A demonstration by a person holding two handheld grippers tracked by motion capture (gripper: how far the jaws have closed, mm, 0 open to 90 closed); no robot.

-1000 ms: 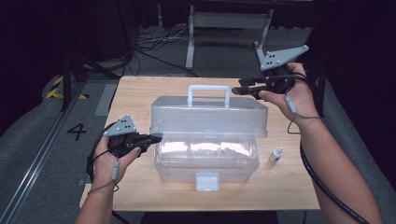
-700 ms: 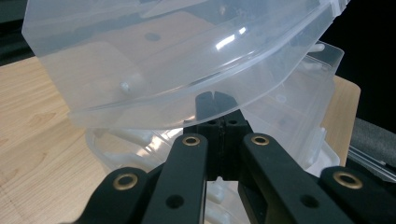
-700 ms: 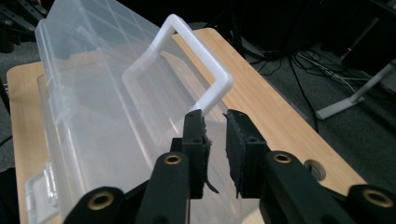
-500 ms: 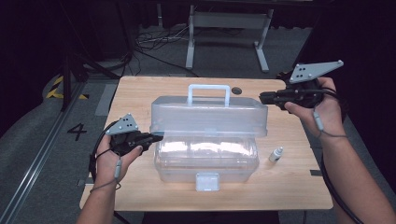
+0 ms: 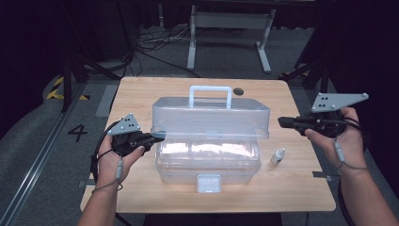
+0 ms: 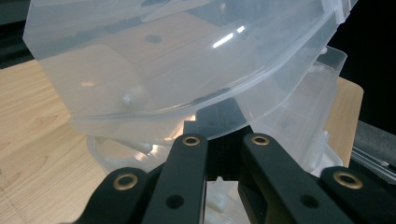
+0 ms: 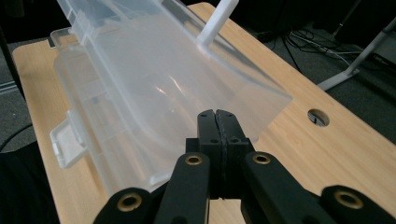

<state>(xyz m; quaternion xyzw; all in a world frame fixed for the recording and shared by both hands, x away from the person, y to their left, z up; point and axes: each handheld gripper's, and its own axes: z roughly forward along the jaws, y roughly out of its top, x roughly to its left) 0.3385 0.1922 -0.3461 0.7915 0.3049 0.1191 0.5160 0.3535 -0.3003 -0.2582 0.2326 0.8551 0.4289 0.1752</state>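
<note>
A clear plastic toolbox (image 5: 207, 165) stands mid-table with its lid (image 5: 211, 115) raised; a white handle (image 5: 210, 89) tops the lid. My left gripper (image 5: 159, 136) is shut, and its tips sit under the lid's left edge. In the left gripper view the lid (image 6: 177, 56) lies over the left gripper (image 6: 219, 114), so any pinch is hidden. My right gripper (image 5: 281, 122) hovers right of the box. Its jaws have just been closing and are shut on nothing. In the right gripper view the right gripper (image 7: 217, 114) points at the lid (image 7: 187, 79).
A small white dropper bottle (image 5: 278, 156) stands on the wooden table (image 5: 291, 188) right of the box. The box's latch (image 5: 209, 182) faces the front edge. A cable hole (image 5: 238, 91) lies behind the box. Metal stand legs (image 5: 226, 33) and cables lie beyond the table.
My right gripper has moved from the lid's back right corner out to the right and lower, and its jaws have closed. The left gripper and the lid have stayed put.
</note>
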